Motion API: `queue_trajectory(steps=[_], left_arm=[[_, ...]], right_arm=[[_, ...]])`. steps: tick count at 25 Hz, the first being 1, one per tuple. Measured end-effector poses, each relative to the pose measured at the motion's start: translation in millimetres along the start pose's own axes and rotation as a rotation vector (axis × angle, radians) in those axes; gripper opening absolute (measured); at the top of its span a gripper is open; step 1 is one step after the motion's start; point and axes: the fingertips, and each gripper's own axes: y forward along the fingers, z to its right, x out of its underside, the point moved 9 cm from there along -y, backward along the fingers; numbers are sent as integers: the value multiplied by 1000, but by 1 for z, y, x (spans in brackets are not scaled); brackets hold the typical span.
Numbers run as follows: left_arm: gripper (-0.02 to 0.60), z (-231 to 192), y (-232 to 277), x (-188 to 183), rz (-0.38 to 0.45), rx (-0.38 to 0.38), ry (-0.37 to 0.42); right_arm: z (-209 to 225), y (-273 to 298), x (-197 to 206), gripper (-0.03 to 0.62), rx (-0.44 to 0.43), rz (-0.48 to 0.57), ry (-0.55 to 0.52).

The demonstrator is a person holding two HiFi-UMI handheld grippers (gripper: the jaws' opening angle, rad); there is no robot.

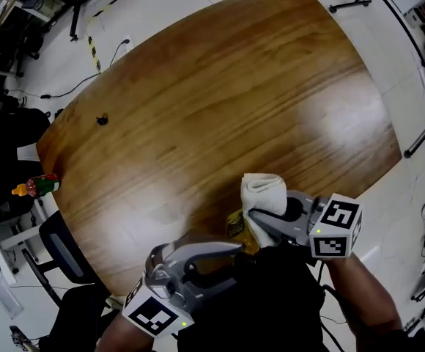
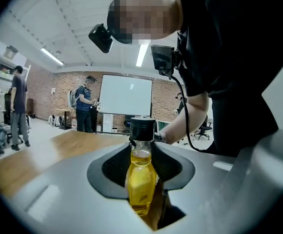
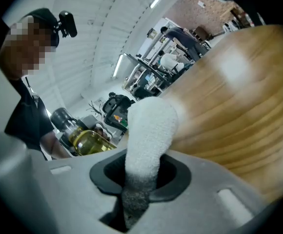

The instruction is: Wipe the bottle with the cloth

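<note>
A small clear bottle [image 2: 141, 179] of yellow liquid with a black cap stands upright between the pads of my left gripper [image 2: 142, 172], which is shut on it. From the head view the bottle [image 1: 236, 226] shows just beyond the left gripper [image 1: 227, 249], near the table's front edge. My right gripper [image 3: 140, 179] is shut on a folded white cloth [image 3: 149, 135] that sticks out past its jaws. In the head view the cloth [image 1: 262, 195] sits right beside the bottle, and the right gripper [image 1: 271, 222] is at its right. The right gripper view shows the bottle [image 3: 85, 140] to the left.
The wooden table [image 1: 220, 116] spreads wide ahead of me, with a small dark object [image 1: 102, 120] at its far left. A sauce bottle [image 1: 37, 187] stands off the table's left edge. Chairs and stands ring the table on the floor.
</note>
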Motion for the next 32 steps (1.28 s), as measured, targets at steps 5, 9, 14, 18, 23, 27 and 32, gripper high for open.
queue_trajectory(steps=[5, 9, 14, 18, 23, 27, 32], left_arm=[[141, 0, 2, 0, 6, -3, 3], [141, 0, 0, 1, 6, -11, 5], [142, 1, -3, 2, 12, -12, -3], [141, 1, -3, 1, 5, -10, 3], [143, -1, -3, 0, -10, 13, 9], [141, -2, 0, -3, -12, 3, 7], [142, -1, 6, -7, -16, -27, 6]], right_arm=[[3, 7, 1, 71, 82, -96, -84], [0, 17, 1, 71, 185, -225, -227], [-7, 33, 2, 71, 304, -375, -397], [-2, 30, -2, 71, 264, -390, -344], [18, 5, -49, 71, -14, -170, 37], [10, 23, -95, 71, -237, -201, 124], [-18, 68, -104, 71, -441, -451, 167]])
